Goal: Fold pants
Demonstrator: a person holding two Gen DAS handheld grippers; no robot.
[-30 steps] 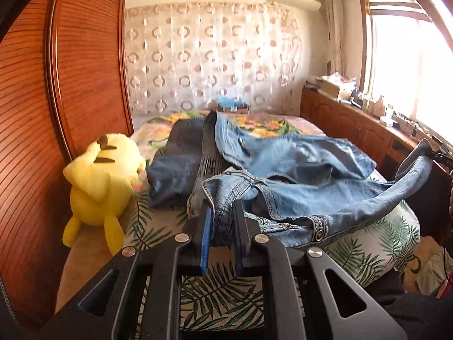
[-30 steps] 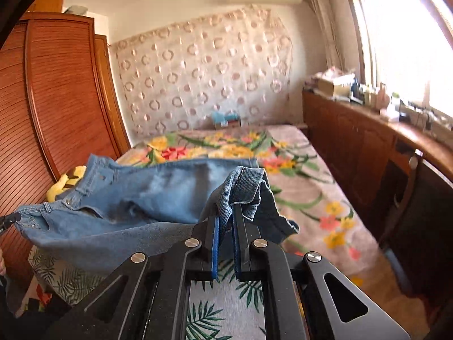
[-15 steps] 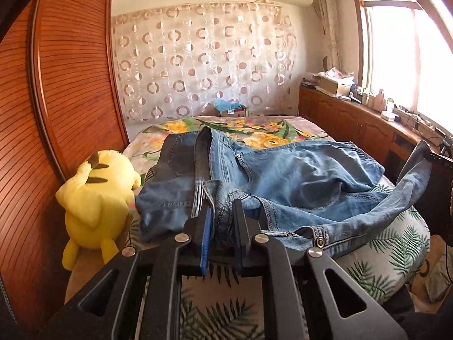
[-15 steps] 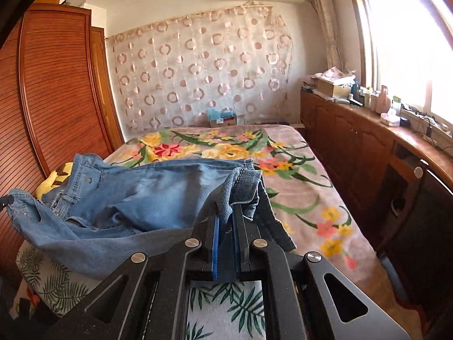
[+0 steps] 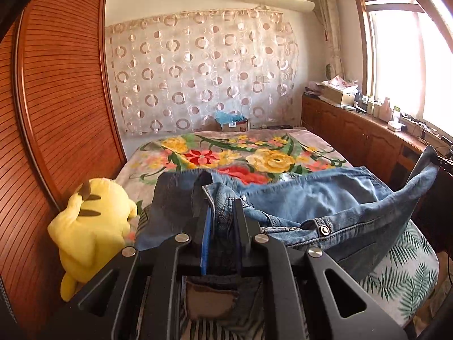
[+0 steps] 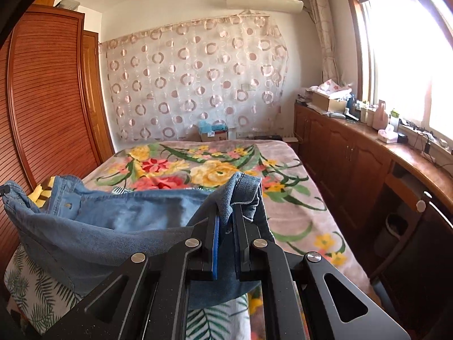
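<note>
Blue denim pants [image 5: 325,198] hang stretched between my two grippers over the near end of the bed. My left gripper [image 5: 222,212] is shut on the waistband end, near the metal button [image 5: 324,229]. My right gripper [image 6: 226,218] is shut on the bunched hem end of the pants [image 6: 113,221]. The right gripper's tip also shows at the far right of the left wrist view [image 5: 441,164], holding the denim up. The cloth sags in the middle and rests partly on the bed.
The bed has a floral blanket [image 5: 226,155] and a palm-leaf sheet [image 5: 402,277] at its near end. A yellow plush toy [image 5: 90,221] sits at the bed's left edge against the wooden wardrobe [image 5: 56,113]. A wooden cabinet run [image 6: 368,164] lines the window side.
Both grippers have pulled the pants back toward the near end of the bed and lifted. More of the floral blanket is now uncovered. Both grips are unchanged.
</note>
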